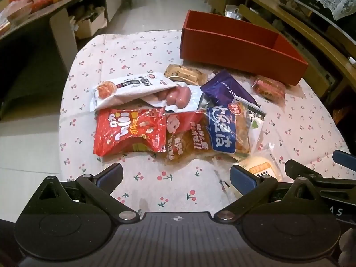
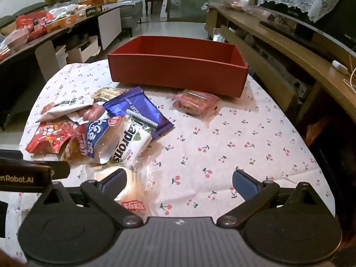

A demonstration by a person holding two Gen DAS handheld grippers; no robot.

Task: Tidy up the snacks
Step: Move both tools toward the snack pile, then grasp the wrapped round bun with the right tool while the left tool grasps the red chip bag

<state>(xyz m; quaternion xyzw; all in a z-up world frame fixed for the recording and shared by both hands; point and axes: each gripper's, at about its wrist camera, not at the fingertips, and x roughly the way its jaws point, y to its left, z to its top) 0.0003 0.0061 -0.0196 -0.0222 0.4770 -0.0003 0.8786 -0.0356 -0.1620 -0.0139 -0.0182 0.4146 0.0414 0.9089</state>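
A pile of snack packets lies on the cherry-print tablecloth (image 1: pixel 138 44): a red packet (image 1: pixel 130 131), a white packet (image 1: pixel 131 86), sausages (image 1: pixel 178 94), a purple biscuit packet (image 1: pixel 224 89) and a blue-labelled bread (image 1: pixel 222 129). A pink wrapped snack (image 1: pixel 269 87) lies alone by the empty red box (image 1: pixel 233 46). My left gripper (image 1: pixel 175 175) is open and empty, just short of the pile. My right gripper (image 2: pixel 178 182) is open, low over the cloth. A clear-wrapped bread (image 2: pixel 133 189) lies by its left finger. The box (image 2: pixel 178 71) stands ahead.
A long cluttered counter (image 2: pixel 55 24) runs along the left. A wooden sideboard (image 2: pixel 289 44) runs along the right. The table edge drops to the floor on the left. My left gripper's body (image 2: pixel 24 173) shows at the left of the right wrist view.
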